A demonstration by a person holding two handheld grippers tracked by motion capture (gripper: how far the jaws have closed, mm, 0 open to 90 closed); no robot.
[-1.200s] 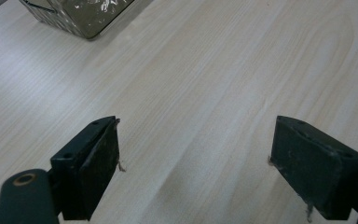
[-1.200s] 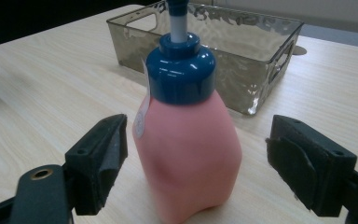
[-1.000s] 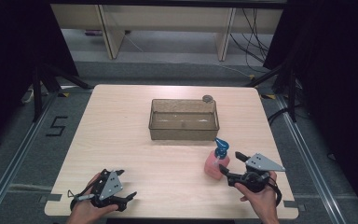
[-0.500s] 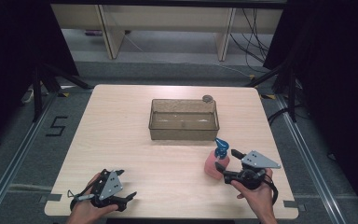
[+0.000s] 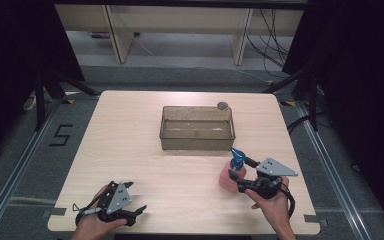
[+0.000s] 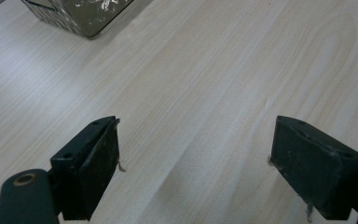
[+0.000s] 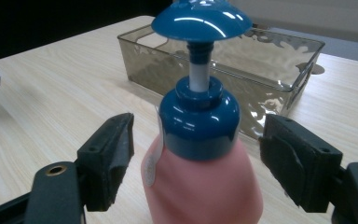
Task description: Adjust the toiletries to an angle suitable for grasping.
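Our right gripper (image 7: 193, 163) has just been closing around the pink pump bottle (image 7: 205, 182), pads not touching; we should squeeze squarely below the collar.

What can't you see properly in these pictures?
- Pink pump bottle: its base is cut off by the right gripper view's bottom edge.
- Clear bin: just a corner, cut off by the left gripper view's top edge.
- Small round thing behind the bin, high view: too small to identify.
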